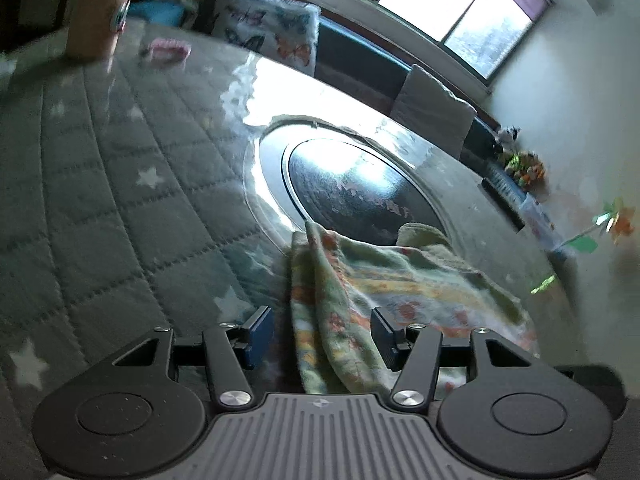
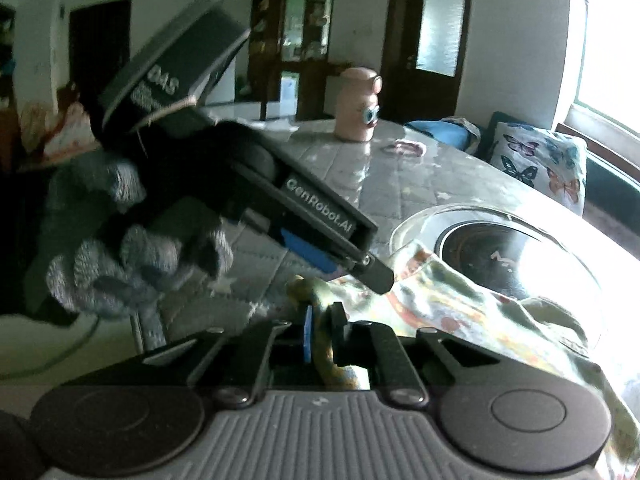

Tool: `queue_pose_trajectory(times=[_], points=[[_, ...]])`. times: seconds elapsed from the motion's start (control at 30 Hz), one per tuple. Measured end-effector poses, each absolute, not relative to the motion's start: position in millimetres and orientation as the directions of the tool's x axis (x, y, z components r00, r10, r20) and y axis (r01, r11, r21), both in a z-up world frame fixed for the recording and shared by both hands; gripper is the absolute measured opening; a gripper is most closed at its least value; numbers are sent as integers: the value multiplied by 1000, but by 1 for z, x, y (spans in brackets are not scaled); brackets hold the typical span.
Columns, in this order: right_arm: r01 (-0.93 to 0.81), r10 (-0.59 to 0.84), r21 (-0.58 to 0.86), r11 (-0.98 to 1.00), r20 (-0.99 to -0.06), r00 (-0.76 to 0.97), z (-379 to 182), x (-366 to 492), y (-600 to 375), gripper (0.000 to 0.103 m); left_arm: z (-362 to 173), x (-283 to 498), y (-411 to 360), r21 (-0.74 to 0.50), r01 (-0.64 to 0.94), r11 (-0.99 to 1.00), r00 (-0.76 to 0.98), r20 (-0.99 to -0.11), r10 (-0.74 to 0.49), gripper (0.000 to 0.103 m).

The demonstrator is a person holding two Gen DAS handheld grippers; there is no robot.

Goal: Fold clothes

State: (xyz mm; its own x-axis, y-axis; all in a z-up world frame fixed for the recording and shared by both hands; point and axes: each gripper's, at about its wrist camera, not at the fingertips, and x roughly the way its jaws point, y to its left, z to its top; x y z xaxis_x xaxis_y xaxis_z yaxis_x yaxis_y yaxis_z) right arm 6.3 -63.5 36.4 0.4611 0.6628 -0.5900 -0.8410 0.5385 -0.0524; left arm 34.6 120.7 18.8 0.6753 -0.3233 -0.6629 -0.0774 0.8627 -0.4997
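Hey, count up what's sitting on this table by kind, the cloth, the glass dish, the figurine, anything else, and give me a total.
Patterned cloth: 1, clamped in the right gripper, lying between the open fingers of the left gripper
Round glass dish: 1
Pink one-eyed figurine: 1
Small pink item, too blurred to identify: 1
Total: 4

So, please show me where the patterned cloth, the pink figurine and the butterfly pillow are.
patterned cloth (image 1: 320, 320), left wrist view, hanging fold between the fingers.
pink figurine (image 2: 357, 106), right wrist view, middle of its body.
butterfly pillow (image 2: 538, 162), right wrist view, printed front face.
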Motion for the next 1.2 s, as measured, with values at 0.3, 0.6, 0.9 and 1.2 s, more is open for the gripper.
queue_pose_trajectory(times=[0.3, 0.6, 0.9, 1.2], points=[[-831, 689, -15, 556, -551, 471, 50, 2, -84, 6, 6, 52, 117, -637, -118, 762, 627, -643, -440, 27], [-816, 695, 49, 576, -555, 458, 48, 1, -106, 16, -5, 51, 121, -681, -126, 721, 626, -619, -475, 12], [-599, 528, 72, 797, -563, 635, 36, 26, -170, 18, -6, 49, 121, -682, -122, 721, 631, -615, -474, 12], [-374, 375, 129, 918, -587, 718, 17, 96, -224, 18, -5, 50, 119, -669, -117, 734, 632, -620, -464, 12]])
